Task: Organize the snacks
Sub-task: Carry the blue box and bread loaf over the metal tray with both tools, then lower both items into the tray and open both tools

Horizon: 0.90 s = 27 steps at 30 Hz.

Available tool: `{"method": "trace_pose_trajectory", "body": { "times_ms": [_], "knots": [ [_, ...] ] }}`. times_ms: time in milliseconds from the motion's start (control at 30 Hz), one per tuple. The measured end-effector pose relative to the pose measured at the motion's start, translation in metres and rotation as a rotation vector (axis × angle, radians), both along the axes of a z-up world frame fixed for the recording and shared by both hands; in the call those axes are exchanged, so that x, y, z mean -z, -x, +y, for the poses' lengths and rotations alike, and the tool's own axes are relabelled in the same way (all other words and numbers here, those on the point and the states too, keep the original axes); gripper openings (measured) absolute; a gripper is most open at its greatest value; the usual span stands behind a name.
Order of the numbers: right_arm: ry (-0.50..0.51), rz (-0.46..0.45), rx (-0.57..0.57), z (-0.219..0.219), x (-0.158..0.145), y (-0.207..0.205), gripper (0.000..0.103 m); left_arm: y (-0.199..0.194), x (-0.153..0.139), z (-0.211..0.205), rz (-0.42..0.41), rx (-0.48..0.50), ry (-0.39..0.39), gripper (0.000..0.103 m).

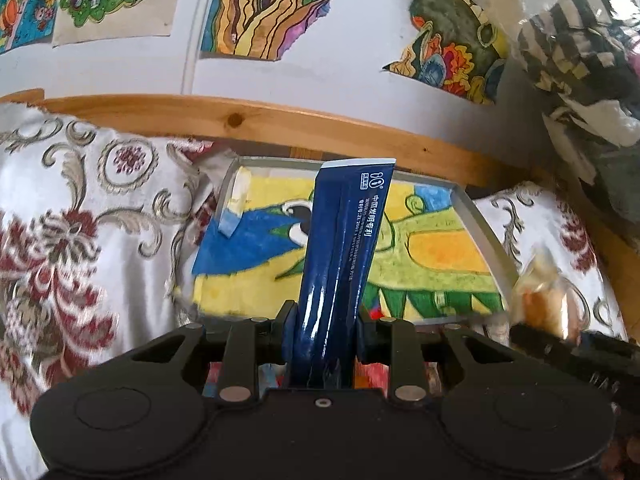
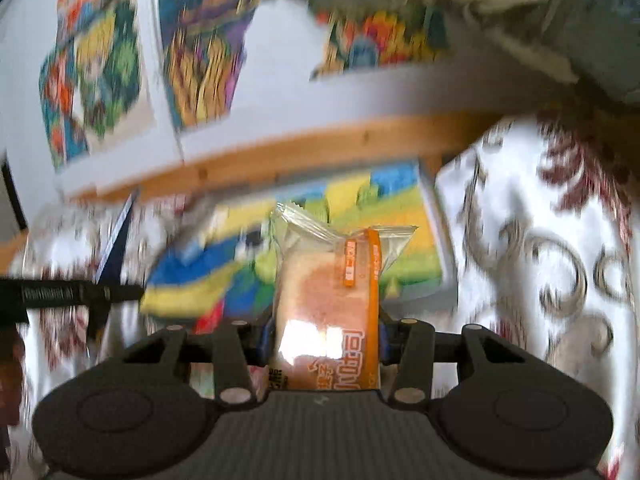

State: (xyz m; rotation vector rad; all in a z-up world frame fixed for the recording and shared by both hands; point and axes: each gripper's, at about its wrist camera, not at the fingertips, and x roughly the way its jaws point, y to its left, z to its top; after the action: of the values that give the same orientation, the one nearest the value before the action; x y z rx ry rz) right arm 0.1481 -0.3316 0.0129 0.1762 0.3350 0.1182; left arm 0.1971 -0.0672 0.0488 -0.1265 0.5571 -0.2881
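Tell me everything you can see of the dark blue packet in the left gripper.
The dark blue packet is a long, narrow, glossy pouch, probably foil or plastic, with a pale sealed strip at its top end and white Chinese print down one side. It stands nearly upright, leaning slightly right, its lower end clamped between the fingers of the left gripper. It is held in front of a framed colourful drawing; nothing else touches it.

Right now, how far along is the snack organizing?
Nothing looks put away yet: the tray with the painted bottom shows no snacks inside. In hand, the left gripper is shut on a dark blue packet, the right gripper on a wrapped bread snack. Both remain to be placed.
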Motion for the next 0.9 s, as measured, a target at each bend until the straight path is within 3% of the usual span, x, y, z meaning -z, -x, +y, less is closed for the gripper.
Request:
{"method": "trace_pose_trajectory", "body": {
  "times_ms": [133,333,600,900],
  "knots": [
    [-0.018,-0.125,0.041,-0.008,-0.015,-0.028,0.050,-0.027,-0.009,-0.009,-0.013,-0.012,-0.008,0.030],
    [-0.009,-0.199,0.076,-0.016,-0.019,-0.071,0.050,-0.076,-0.015,-0.034,-0.050,-0.009,-0.041,0.030],
    [-0.047,-0.156,0.102,-0.029,-0.007,-0.104,0.050,-0.131,0.005,-0.058,0.010,-0.035,-0.007,0.030],
    [-0.037,-0.074,0.103,-0.028,0.011,-0.124,0.051,-0.149,0.034,-0.073,0.073,-0.025,-0.044,0.030]
  ]
}}
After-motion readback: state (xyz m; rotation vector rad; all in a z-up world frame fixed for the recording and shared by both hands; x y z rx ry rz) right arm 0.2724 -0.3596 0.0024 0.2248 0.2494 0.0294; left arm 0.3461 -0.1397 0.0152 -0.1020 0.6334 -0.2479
